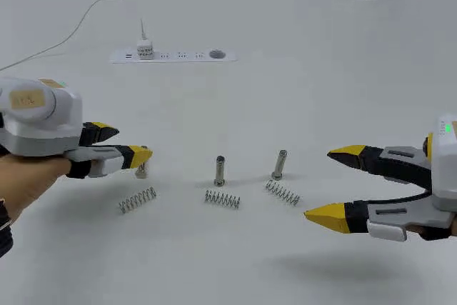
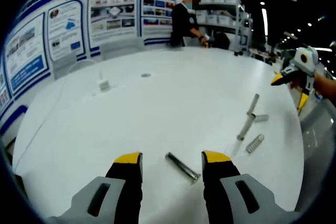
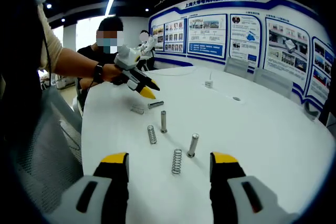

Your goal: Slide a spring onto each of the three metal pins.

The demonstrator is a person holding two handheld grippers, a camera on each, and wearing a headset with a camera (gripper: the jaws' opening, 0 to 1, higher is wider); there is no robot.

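White desk. Right tongs wide open, empty. Left tongs part open, empty, left pin just ahead of tips, apparently lying down. Middle pin, right pin upright. Left spring, middle spring, right spring lie loose near pins. Probably light, squashy, rolls easily; pinch mid-coil gently.

The right gripper, jaws apart, faces a pin and spring.

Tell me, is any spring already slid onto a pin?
No, the left spring, middle spring and right spring all lie loose on the white table, with nothing threaded through them.
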